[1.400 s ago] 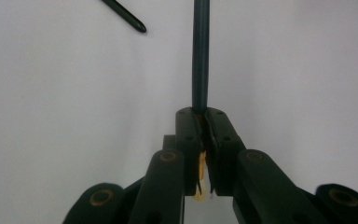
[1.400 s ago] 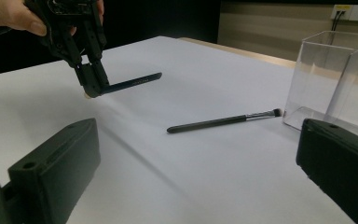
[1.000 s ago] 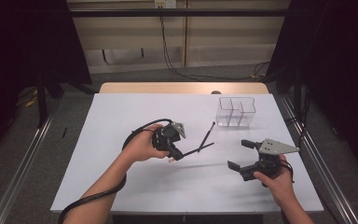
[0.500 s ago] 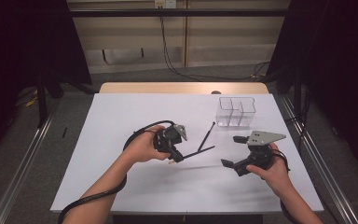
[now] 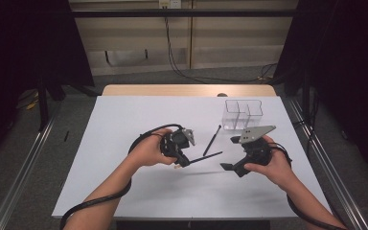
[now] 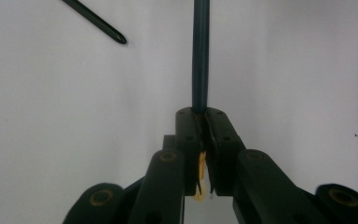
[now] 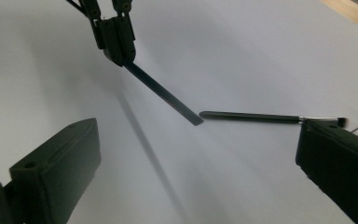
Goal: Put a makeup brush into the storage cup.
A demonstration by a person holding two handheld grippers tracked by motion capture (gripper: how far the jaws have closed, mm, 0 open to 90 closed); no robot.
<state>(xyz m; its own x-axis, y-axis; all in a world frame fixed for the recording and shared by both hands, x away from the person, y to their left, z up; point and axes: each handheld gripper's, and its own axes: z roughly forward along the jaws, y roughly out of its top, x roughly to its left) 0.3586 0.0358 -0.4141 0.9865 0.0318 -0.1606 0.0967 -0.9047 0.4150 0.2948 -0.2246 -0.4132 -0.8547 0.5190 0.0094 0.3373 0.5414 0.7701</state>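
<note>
Being clamped between the fully closed jaws of the L gripper [image 5: 186,160] is a thin dark stick [image 5: 206,156], gripped at one end w/ the rest jutting out past the jaw tips toward the R gripper [image 5: 230,153]. In the left gripper view, the L gripper [image 6: 200,114] is being shown w/ pads pinched tight on the stick [image 6: 200,56], which is running straight ahead from the tips; something small & yellowish is being glimpsed behind the pads, too unclear to name. In the right gripper view, the stick [image 7: 163,93] is being held slanting above the sheet, its free end just short of the R jaws' gap, its shadow being cast on the sheet below.

The R gripper [image 7: 198,168] is being held w/ jaws spread wide, nothing between them & nothing touched.

A dark make-up brush [image 5: 212,140] is lying flat on the sheet just beyond both grippers, apart from the stick; in the right gripper view the brush [image 7: 261,117] is being seen w/ its bristle end next to the R gripper's far jaw. A clear divided organiser [image 5: 243,114] is standing further ahead of the R gripper.

The table [image 5: 124,120] is being covered by a white sheet, w/ a wooden edge at the far side. Dark curtains are hanging to either side of the room, & cables are trailing down the pale back wall.
</note>
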